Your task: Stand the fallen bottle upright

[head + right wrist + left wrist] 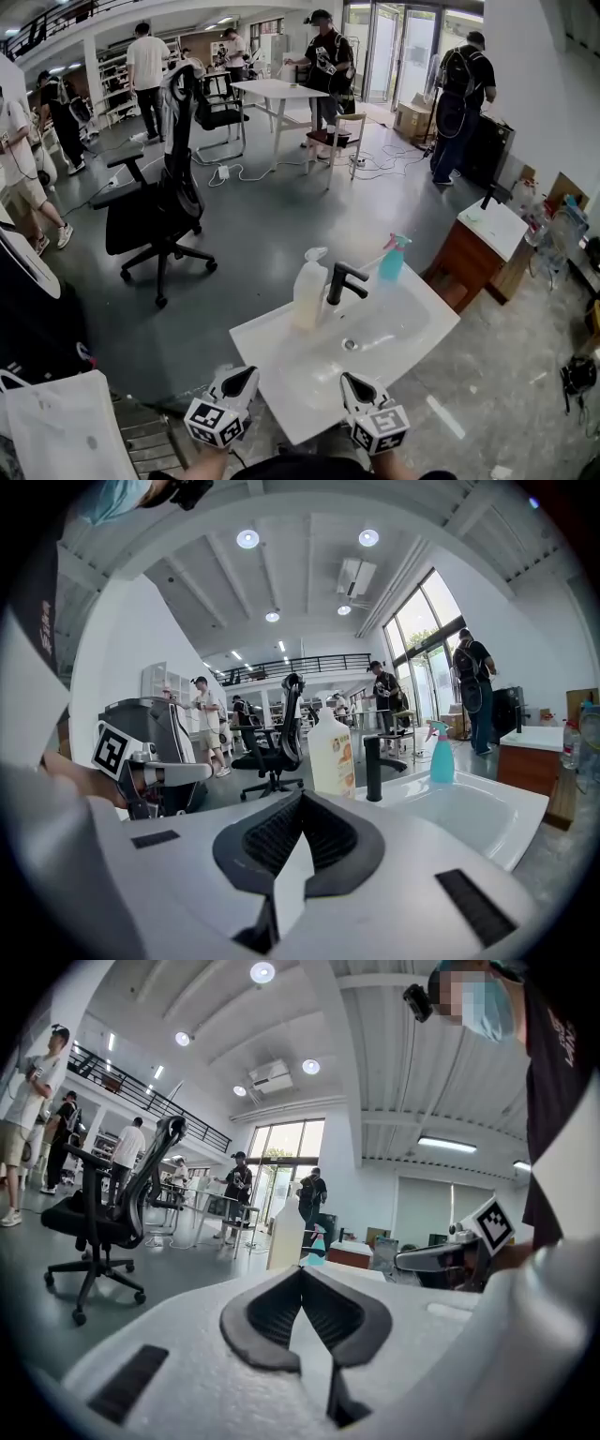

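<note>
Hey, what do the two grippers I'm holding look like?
The left gripper and right gripper match: white rounded shells with black ribbed pads lining the jaws and dark rectangular patches on the shell. Each carries a white cube printed with black square markers.

Ahead of me the white pump bottle (309,291) stands upright on the sink (272,349) rim — close at nine o'clock of the black faucet (342,279).
</note>
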The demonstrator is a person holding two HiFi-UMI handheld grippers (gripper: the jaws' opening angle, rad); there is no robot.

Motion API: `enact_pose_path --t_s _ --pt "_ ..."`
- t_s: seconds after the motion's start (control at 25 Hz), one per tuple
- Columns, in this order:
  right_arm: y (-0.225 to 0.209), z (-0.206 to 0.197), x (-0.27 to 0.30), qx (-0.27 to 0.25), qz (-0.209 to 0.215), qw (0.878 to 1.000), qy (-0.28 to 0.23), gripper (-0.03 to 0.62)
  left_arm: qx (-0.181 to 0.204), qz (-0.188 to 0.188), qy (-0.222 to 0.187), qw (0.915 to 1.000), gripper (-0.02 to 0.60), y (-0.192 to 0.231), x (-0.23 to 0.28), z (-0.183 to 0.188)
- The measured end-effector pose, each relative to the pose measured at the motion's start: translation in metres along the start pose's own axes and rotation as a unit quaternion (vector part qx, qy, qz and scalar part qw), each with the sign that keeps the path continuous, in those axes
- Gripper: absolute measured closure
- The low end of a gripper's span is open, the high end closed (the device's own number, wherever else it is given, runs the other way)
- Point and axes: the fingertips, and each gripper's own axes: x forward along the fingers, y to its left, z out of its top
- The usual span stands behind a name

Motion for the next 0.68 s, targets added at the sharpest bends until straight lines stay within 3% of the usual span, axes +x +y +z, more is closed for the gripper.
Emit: enact_pose_path --t_s 0.68 --pt "0.012 0.004 0.013 -0.012 0.011 1.000 0.001 0.592 -0.010 0.001 0.000 0.9999 0.561 0.010 -0.011 -0.003"
